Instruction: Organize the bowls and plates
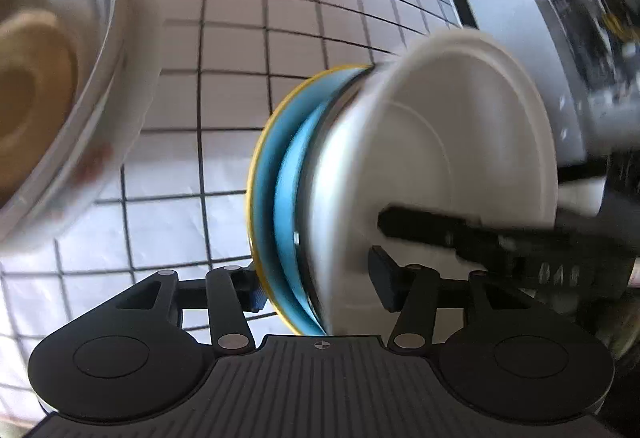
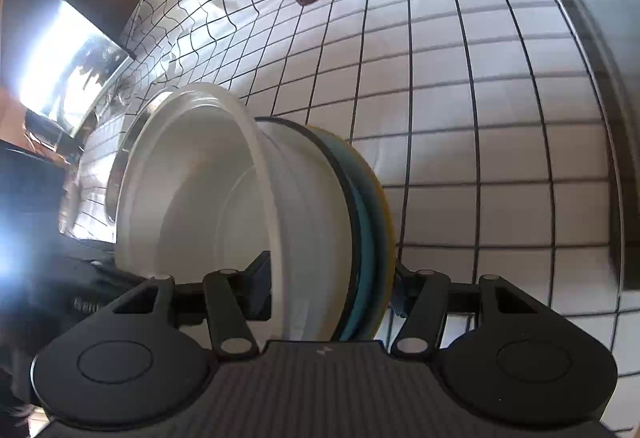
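Right gripper (image 2: 332,290) clamps white bowl (image 2: 224,197) nested in blue plate (image 2: 370,238).

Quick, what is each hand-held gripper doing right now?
Left hand-held gripper: open, around the stack of dishes, not pressing it.
Right hand-held gripper: shut on the stack of dishes.

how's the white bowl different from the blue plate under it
Colour: the white bowl is plain white all over; the blue plate is light blue with a yellow rim.
Shape: the white bowl is deep with tall walls; the blue plate is shallow and flat.
Place: the white bowl sits on top of the stack; the blue plate is at its bottom.
Shared: both are round, stacked together, and lie between the fingers of both hand-held grippers.
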`<state>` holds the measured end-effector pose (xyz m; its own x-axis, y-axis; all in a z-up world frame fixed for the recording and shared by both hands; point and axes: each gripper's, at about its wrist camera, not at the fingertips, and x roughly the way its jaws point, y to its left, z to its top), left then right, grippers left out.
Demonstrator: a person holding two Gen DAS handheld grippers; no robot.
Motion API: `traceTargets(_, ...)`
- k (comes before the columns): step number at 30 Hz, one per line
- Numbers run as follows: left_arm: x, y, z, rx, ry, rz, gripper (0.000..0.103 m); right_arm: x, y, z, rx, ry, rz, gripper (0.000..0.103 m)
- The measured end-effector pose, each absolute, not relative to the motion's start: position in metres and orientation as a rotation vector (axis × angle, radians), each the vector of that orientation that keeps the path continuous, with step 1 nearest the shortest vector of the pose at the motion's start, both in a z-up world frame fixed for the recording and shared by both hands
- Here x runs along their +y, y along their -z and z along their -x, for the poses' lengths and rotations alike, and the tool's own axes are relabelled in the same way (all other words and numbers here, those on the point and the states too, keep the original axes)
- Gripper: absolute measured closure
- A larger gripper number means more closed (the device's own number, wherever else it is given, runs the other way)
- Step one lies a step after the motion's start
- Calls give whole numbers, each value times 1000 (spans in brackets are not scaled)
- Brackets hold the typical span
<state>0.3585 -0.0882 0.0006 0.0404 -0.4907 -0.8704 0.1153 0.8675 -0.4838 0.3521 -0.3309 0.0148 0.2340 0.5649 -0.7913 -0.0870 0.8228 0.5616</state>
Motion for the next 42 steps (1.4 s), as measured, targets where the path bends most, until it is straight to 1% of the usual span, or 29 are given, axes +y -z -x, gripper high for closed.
traceTargets(5, -89, -4, -356, 1423, 442, 319, 48, -331, -14, -349, 1248, -454, -459, 44)
traceTargets(9, -88, -16, -350, 1355, 422, 260, 55, -331, -13, -349, 1242, -445, -450, 45)
traceTargets(13, -84, -16, -351, 1340, 400, 303, 58, -333, -11, -349, 1238, -445, -479, 46)
traceTargets(18, -83, -18, -349, 1348, 370, 311, 58, -330, -14, -349, 1247, -410, -483, 46)
traceTargets(27, -90, -31, -360, 1383, 341, 279, 58, -327, -17, -353, 1323, -378, -519, 46)
traceTargets(42, -92, -84, -368, 1319, 410, 238, 58, -322, -72, -361, 1273, -362, -454, 46)
